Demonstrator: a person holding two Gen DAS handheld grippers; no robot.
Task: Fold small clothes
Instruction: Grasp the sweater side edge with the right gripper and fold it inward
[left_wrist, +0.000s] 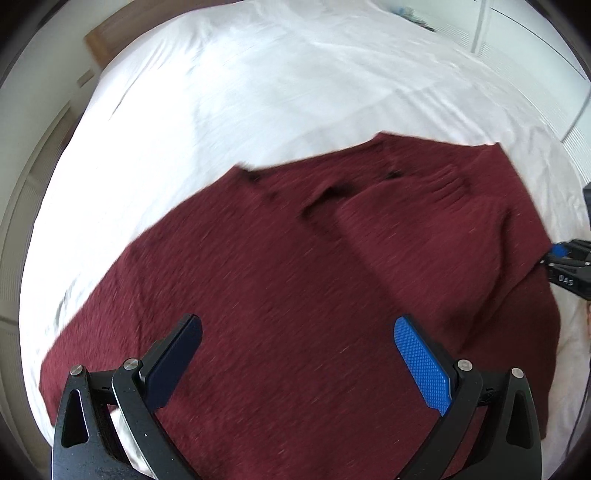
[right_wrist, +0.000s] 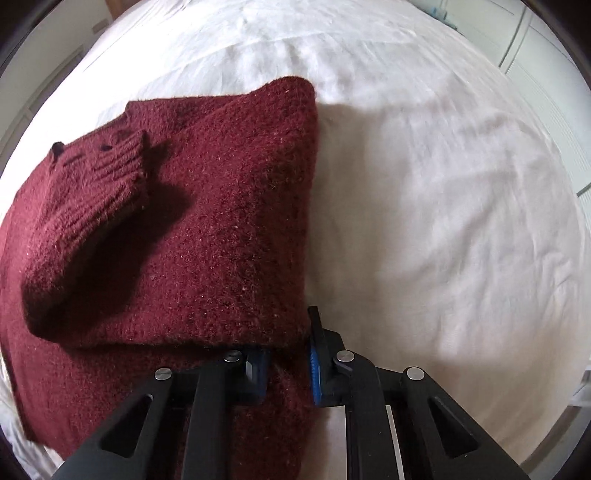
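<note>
White bed (right_wrist: 443, 184) under everything, and the maroon sweater (right_wrist: 207, 229) lies on it, one sleeve already folded across the body. The right gripper (right_wrist: 288, 369) is clamped on the sweater's side edge, while the left gripper (left_wrist: 295, 354) hovers spread wide over the knit, empty. Looks like a fold being set up: the left needs its own edge next.

A dark red knitted sweater (left_wrist: 314, 266) lay spread on a white, creased bed sheet (left_wrist: 258, 92). The left gripper (left_wrist: 297, 334), black with blue textured pads, hovered over the sweater's near part, its jaws wide apart and nothing between them. The right gripper (left_wrist: 554, 254) met the sweater's right edge.
</note>
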